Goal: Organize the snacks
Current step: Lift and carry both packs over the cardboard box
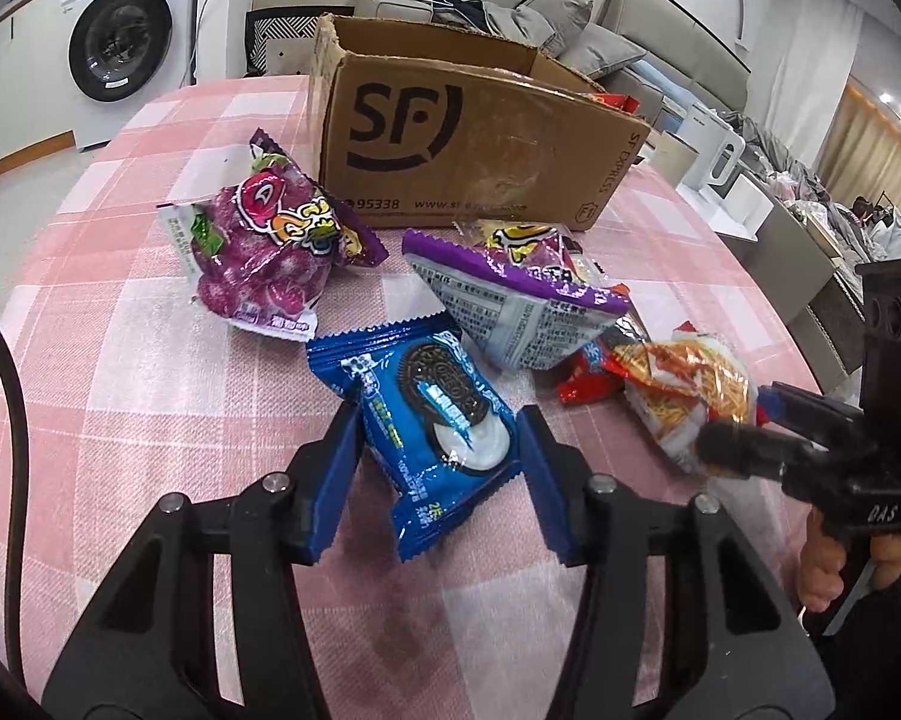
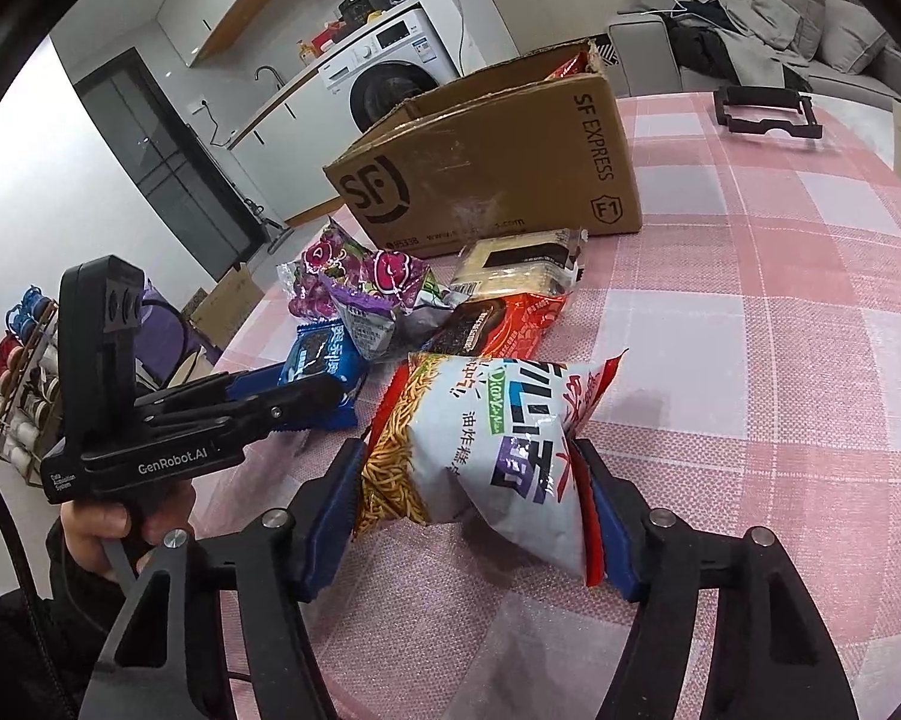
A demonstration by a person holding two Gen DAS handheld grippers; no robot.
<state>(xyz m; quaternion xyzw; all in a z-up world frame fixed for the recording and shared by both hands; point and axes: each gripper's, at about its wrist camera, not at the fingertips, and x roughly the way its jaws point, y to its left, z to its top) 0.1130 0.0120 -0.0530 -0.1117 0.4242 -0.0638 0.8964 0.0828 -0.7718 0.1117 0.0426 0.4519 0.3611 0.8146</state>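
Observation:
My left gripper (image 1: 438, 450) is shut on a blue Oreo packet (image 1: 444, 420), its blue pads pressing both sides; the packet also shows in the right wrist view (image 2: 324, 363). My right gripper (image 2: 471, 480) is shut on a white and orange noodle snack bag (image 2: 480, 438), which also shows in the left wrist view (image 1: 684, 396). An open brown SF cardboard box (image 1: 468, 144) stands behind the snacks on the pink checked tablecloth (image 1: 150, 360). A purple grape candy bag (image 1: 264, 240) and a purple-edged silver packet (image 1: 510, 300) lie in front of the box.
A red packet (image 2: 510, 324) and a pale biscuit packet (image 2: 522, 261) lie by the box (image 2: 492, 162). A black holder (image 2: 768, 111) sits at the table's far side. A washing machine (image 1: 126, 42) and a sofa (image 1: 570, 30) stand beyond the table.

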